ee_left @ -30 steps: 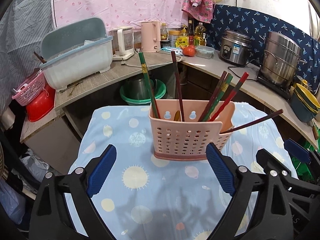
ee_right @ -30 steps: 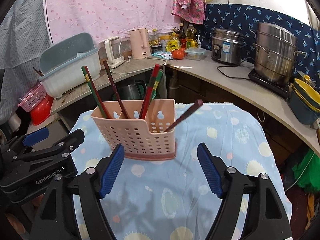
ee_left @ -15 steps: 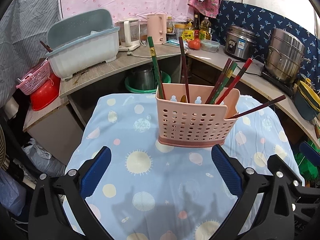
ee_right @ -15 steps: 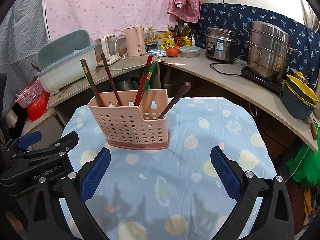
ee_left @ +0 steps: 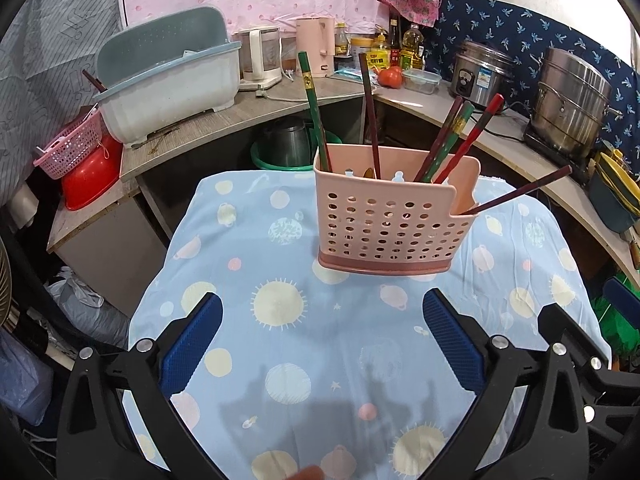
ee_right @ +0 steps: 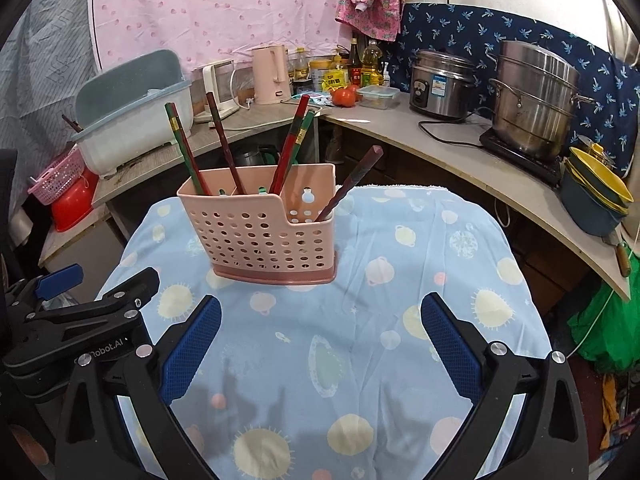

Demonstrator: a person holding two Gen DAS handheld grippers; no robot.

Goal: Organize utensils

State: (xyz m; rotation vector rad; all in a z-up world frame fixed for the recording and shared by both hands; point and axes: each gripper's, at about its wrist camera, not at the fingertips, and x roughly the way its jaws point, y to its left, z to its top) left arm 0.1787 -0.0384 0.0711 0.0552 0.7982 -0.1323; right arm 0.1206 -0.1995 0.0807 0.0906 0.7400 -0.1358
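Note:
A pink perforated utensil holder [ee_left: 386, 224] stands upright on a small table with a blue patterned cloth [ee_left: 280, 352]; it also shows in the right wrist view [ee_right: 260, 236]. Several red, green and dark chopsticks [ee_left: 456, 140] stick out of it, and one dark chopstick [ee_right: 352, 178] leans out of its low right compartment. My left gripper [ee_left: 320, 340] is open and empty, well short of the holder. My right gripper [ee_right: 320, 340] is open and empty, also short of it. The left gripper's body [ee_right: 80, 320] shows at the right view's left.
A curved counter [ee_right: 460, 152] runs behind and to the right with a rice cooker [ee_right: 440, 84], a steel steamer pot [ee_right: 536, 100], stacked bowls [ee_right: 596, 196], kettles and bottles. A pale dish rack [ee_left: 168, 84] and a red basin [ee_left: 88, 172] stand at the left.
Both grippers have pulled back from the holder and opened wider. The holder and chopsticks have not moved.

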